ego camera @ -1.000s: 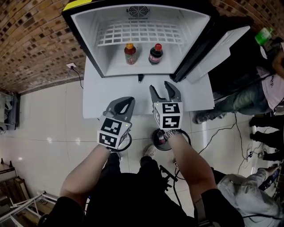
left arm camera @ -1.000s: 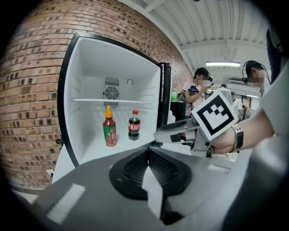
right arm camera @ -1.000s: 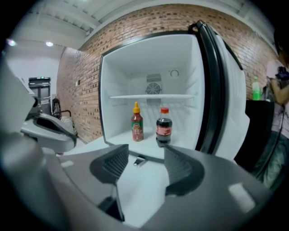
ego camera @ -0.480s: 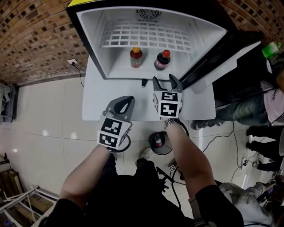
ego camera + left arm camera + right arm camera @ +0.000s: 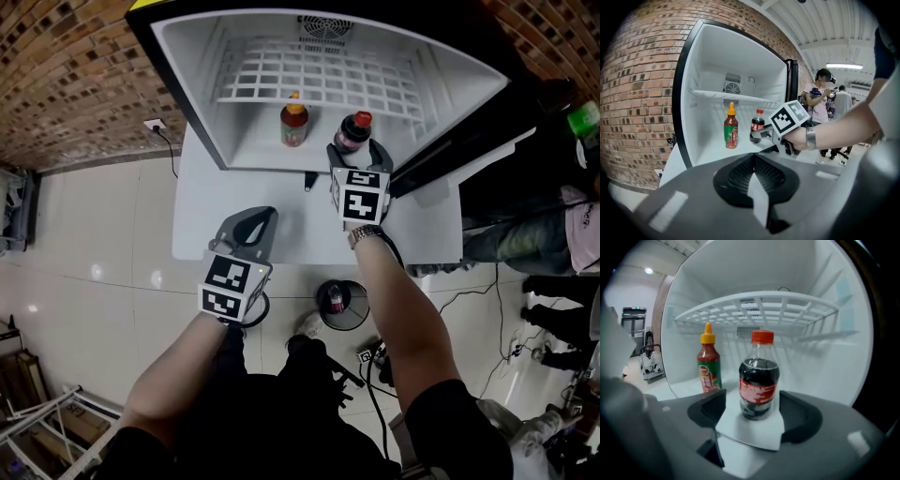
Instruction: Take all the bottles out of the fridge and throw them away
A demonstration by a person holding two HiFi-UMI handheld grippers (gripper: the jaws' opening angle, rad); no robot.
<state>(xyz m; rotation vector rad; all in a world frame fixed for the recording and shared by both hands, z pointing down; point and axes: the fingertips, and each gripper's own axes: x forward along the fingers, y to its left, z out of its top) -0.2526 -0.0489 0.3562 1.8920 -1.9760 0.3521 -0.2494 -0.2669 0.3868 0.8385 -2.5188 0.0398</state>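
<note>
Right gripper view: what is at my right claw? (operator)

Your jaws there have just been opening and stand wide apart, one on each side of the cola bottle. The bottle stands upright between them on the bottom of the fridge, red cap up. There is a gap at each pad, so you are not clamped on it. (spotter)

And the other bottle? (operator)

The sauce bottle has a yellow cap and a green and red label. It stands upright just left of the cola, under the wire shelf and clear of your claw. (spotter)

My left claw? (operator)

Its jaws are together with nothing in them. In the head view it hangs over the near part of the white surface that carries the fridge, short of the open front. (spotter)

Anything lower down? (operator)

A round black container stands on the floor by the near edge of the surface. Something small with a red top seems to lie in it, but the head view shows it too small for you to rely on that. (spotter)
</note>
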